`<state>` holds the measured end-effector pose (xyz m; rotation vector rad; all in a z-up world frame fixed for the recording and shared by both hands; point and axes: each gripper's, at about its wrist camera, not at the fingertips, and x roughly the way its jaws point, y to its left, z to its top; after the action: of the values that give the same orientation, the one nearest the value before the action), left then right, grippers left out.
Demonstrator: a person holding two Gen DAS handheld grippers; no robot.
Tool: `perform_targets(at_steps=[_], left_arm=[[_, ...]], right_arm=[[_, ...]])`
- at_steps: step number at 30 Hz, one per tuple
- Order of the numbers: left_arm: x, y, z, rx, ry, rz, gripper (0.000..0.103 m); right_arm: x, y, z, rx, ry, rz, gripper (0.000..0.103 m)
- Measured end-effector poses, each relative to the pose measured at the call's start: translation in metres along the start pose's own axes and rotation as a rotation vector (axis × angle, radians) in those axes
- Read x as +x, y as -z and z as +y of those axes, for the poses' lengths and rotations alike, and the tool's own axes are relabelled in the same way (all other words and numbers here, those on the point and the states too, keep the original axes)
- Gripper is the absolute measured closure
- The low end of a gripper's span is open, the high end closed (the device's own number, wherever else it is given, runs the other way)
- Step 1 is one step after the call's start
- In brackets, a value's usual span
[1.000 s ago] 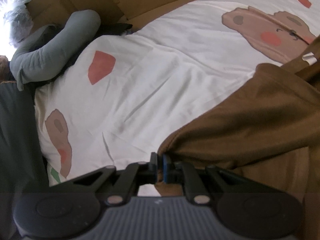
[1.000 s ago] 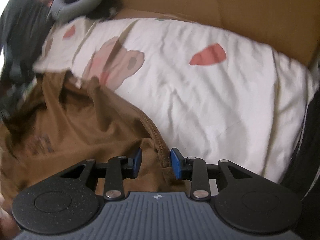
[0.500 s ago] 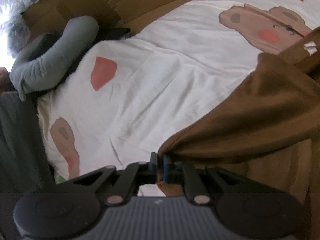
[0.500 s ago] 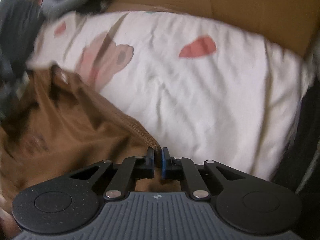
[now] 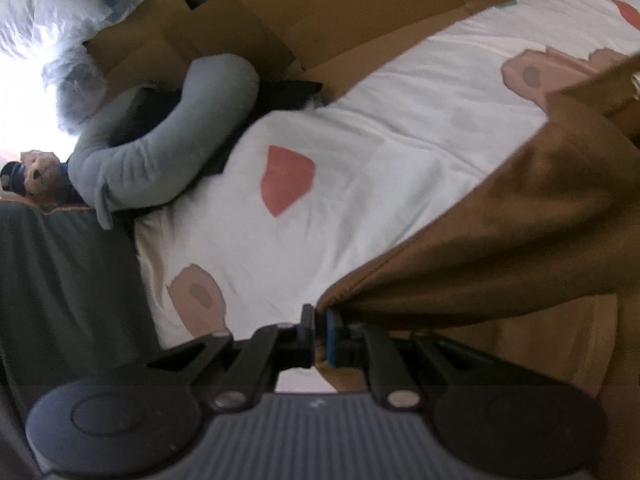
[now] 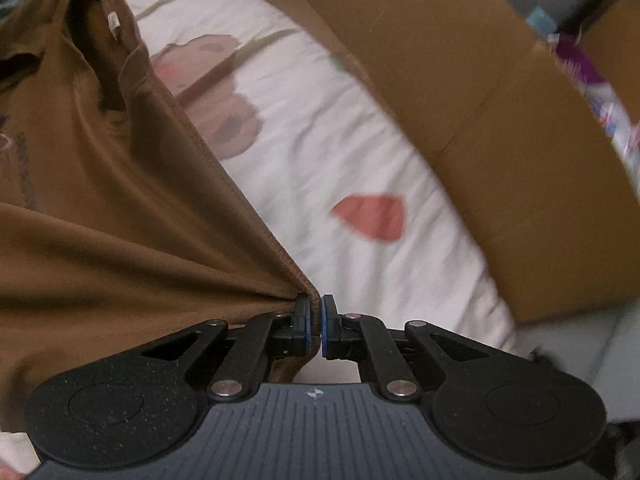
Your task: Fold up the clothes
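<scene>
A brown T-shirt (image 5: pixel 520 240) hangs stretched above a white bedsheet (image 5: pixel 380 168) printed with bears and red shapes. My left gripper (image 5: pixel 320 330) is shut on one corner of the shirt, and the cloth runs off to the right and upward. In the right wrist view the same brown T-shirt (image 6: pixel 100 200) fills the left side, its neck opening and white label at the top left. My right gripper (image 6: pixel 315 326) is shut on a stitched hem corner, with the fabric pulled taut away from it to the left.
A grey curved pillow (image 5: pixel 172 148) lies at the head of the bed beside a small teddy bear (image 5: pixel 38 176). Flattened cardboard (image 5: pixel 300 20) lines the far edge of the bed, and cardboard (image 6: pixel 500 120) rises at the right. A dark grey cover (image 5: pixel 60 300) borders the sheet's left.
My right gripper went from open around the hem to shut on it, then lifted and swung. The shirt rose off the bed and pulled taut between both grippers. The left gripper stayed shut.
</scene>
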<state>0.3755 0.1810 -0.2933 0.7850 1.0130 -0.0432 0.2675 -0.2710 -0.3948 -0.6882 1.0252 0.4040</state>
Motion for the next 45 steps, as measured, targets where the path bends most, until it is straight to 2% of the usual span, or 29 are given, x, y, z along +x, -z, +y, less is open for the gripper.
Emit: perform_targets(at_steps=[6, 16, 27, 40, 45], left_arm=[[0.002, -0.016, 0.011, -0.012, 0.004, -0.011, 0.098], [0.025, -0.026, 0.038, -0.036, -0.056, 0.012, 0.098], [0.071, -0.037, 0.059, -0.063, -0.082, 0.104, 0.098], [0.113, -0.035, 0.081, -0.097, -0.088, 0.180, 0.098], [0.131, -0.032, 0.084, -0.101, -0.079, 0.202, 0.098]], right_arm=[[0.019, -0.039, -0.024, -0.034, 0.107, 0.007, 0.101], [0.047, -0.106, -0.037, -0.093, 0.203, -0.006, 0.101], [0.077, -0.159, -0.039, -0.087, 0.215, 0.003, 0.101], [0.120, -0.196, -0.025, -0.118, 0.199, 0.036, 0.101], [0.136, -0.206, -0.019, -0.118, 0.164, 0.046, 0.101]])
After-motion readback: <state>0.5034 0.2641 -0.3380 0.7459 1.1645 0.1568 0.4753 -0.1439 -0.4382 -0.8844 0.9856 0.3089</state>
